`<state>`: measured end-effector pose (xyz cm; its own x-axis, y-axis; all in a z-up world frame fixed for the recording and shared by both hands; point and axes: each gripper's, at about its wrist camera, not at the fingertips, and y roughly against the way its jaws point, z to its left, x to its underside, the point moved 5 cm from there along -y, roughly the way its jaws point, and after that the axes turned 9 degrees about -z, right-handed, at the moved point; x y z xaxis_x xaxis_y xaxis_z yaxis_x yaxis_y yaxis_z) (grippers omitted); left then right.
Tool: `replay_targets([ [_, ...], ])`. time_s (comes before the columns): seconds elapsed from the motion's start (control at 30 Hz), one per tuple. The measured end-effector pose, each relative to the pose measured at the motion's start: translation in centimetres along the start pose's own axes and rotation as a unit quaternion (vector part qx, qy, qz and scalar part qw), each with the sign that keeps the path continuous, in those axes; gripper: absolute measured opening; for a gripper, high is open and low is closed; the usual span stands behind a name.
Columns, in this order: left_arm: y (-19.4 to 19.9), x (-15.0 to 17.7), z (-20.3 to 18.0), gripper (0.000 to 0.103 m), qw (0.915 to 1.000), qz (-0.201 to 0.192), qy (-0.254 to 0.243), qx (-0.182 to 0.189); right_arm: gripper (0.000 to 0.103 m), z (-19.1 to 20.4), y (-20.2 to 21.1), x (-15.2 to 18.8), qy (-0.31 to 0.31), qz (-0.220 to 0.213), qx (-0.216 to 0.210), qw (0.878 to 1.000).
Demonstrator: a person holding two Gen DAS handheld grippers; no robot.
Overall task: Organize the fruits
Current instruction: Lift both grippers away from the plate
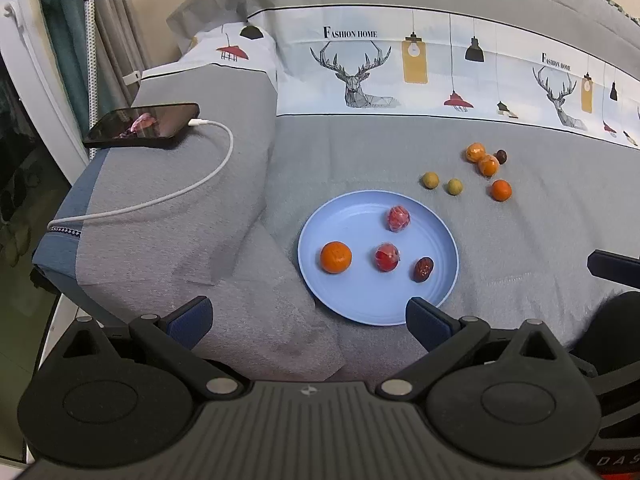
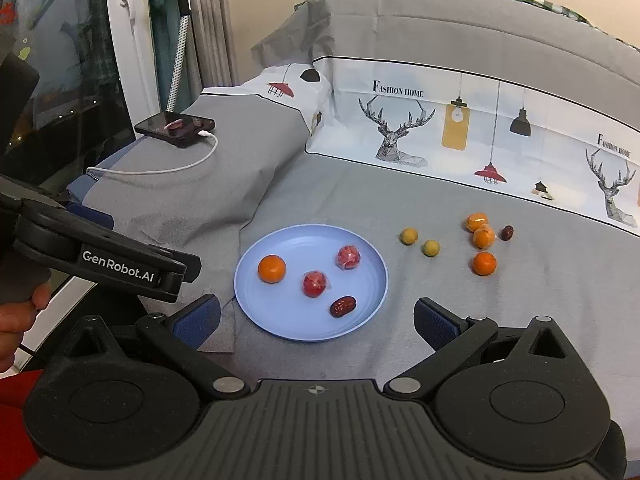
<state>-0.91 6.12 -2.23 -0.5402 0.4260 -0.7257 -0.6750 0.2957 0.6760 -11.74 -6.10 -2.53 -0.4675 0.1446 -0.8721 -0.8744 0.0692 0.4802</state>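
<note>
Both tongs stand wide and hold nothing, each hanging above the near edge of the bed. The right tongs (image 2: pixel 316 322) frame the near rim of the blue plate (image 2: pixel 360 320), and the left tongs (image 1: pixel 308 320) sit a little further to the left, with the plate ahead and to their right.

On the plate lie an orange (image 2: pixel 272 268), two red wrapped fruits (image 2: pixel 315 283) and a dried date (image 2: pixel 342 306), whose long axis runs slantwise across the right tongs' line of sight.

The loose fruit lies on the bedcover (image 2: pixel 520 320) beyond the plate and to its right: two small yellow-green fruits (image 2: pixel 409 236) nearest, then a bare orange (image 2: pixel 484 263), two wrapped oranges (image 2: pixel 484 237) touching each other and a dark date (image 2: pixel 507 232) just beside them.

All of these lie forward and right of both tongs, so the right tongs are likely the nearer and better placed for the next pick
</note>
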Motion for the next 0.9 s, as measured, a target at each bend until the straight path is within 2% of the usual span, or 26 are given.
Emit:
replay_targets([
  [0.9, -3.2, 0.1, -0.8, 0.103, 0.9993, 0.038, -0.002, 0.000, 0.102, -1.2, -2.7, 1.4, -0.032, 0.034, -0.003, 0.999],
])
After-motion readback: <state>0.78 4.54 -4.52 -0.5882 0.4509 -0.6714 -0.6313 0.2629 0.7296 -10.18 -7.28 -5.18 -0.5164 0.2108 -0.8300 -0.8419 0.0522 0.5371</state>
